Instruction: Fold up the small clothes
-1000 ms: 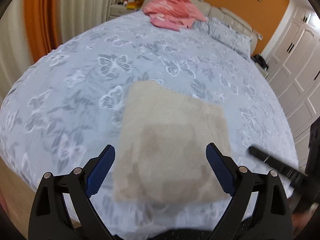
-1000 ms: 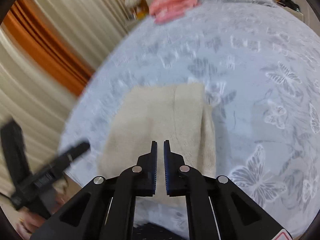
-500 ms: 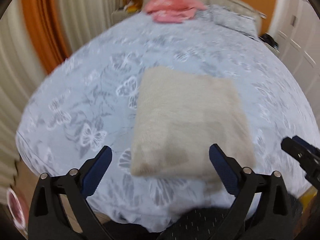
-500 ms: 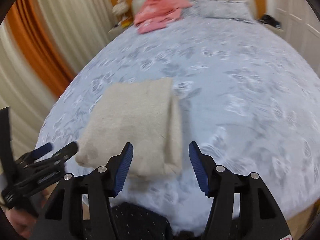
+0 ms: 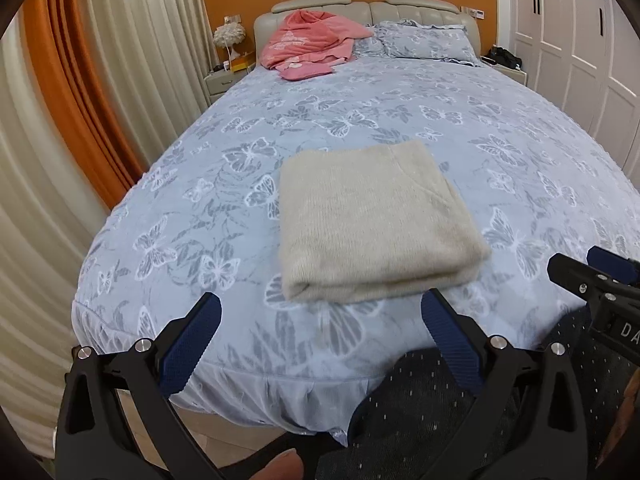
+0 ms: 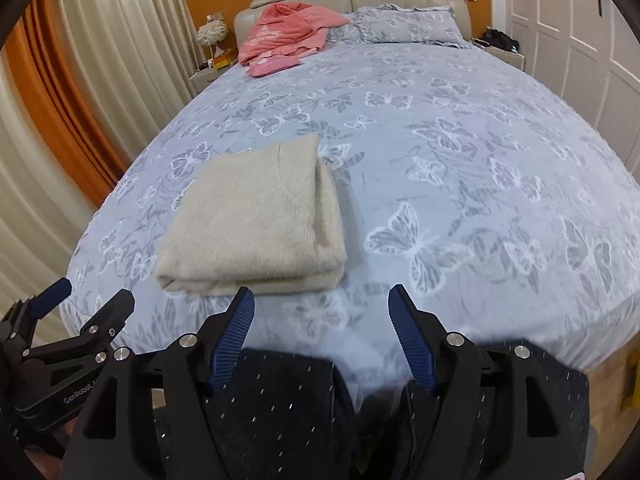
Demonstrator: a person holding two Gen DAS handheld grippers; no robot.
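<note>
The beige knitted garment (image 5: 372, 224) is lying folded into a thick rectangle on the near part of the bed (image 5: 460, 120), its layered fold edge facing the near side and a second stacked edge showing along its right side in the right wrist view (image 6: 256, 216). Nothing is touching it. The left gripper (image 5: 318, 334) is hovering just off the near edge of the bed with its blue-padded fingers spread wide and gripping nothing. The right gripper (image 6: 320, 322) is sitting to the right of the garment, likewise spread wide and empty-handed. Below both grippers the person's dark speckled trousers (image 6: 280, 400) are showing. At the far end, a pink garment (image 5: 312, 42) is lying crumpled against the headboard (image 5: 420, 6), beside what is probably a patterned pillow (image 5: 424, 42).
</note>
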